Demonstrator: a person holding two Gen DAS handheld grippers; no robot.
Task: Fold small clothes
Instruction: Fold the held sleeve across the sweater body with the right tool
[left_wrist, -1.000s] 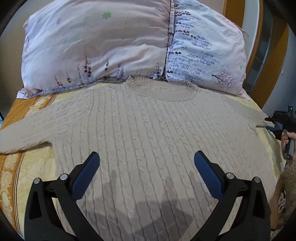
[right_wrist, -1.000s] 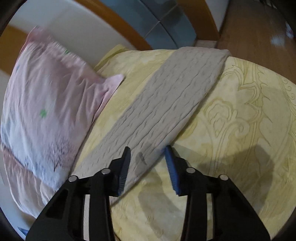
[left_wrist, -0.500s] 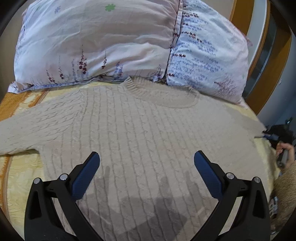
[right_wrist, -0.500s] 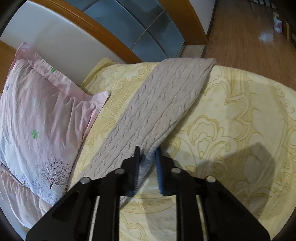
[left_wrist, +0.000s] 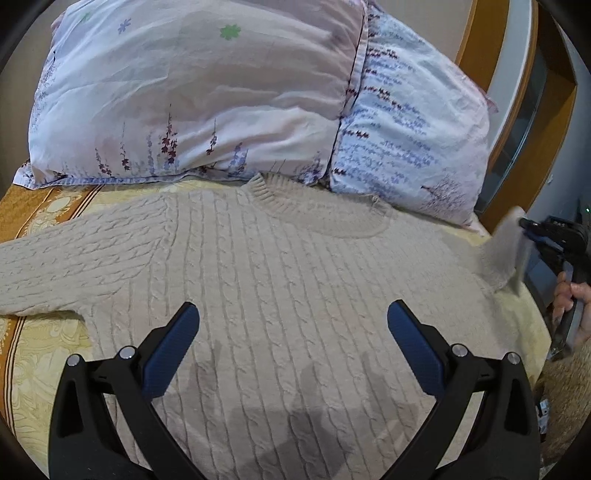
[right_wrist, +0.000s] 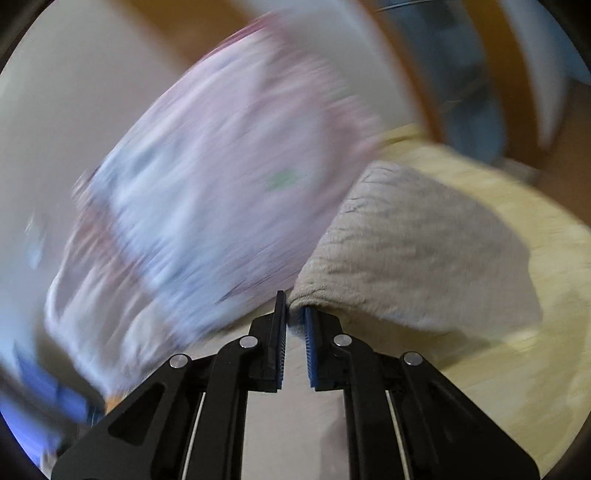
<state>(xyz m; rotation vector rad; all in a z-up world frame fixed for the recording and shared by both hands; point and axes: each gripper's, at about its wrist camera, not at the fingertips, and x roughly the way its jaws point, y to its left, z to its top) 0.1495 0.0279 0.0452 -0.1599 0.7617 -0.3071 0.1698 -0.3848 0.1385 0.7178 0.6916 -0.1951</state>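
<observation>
On the bed, covered by a yellow patterned sheet with an orange border, a beige cable-knit sweater lies flat, front up, collar toward the head end. Two floral pillows sit side by side behind the collar: a pink-white pillow on the left of the left wrist view and a blue-patterned pillow on the right, touching each other. A wooden headboard frame shows behind them.

One sleeve of the sweater stretches flat across the sheet toward the left edge of the left wrist view. The other sleeve is raised off the sheet at the right edge of that view, its cuff end blurred.

Left hand-held gripper: released, jaws spread wide, hovering over the lower body of the sweater; nothing between the pads; its shadow falls on the knit.

Right hand-held gripper: clenched on the sleeve edge, fabric pinched between the blue pads. The right wrist view is heavily motion-blurred apart from the gripper and the sleeve.

A person's hand grips the handle of the right tool at the far right.
</observation>
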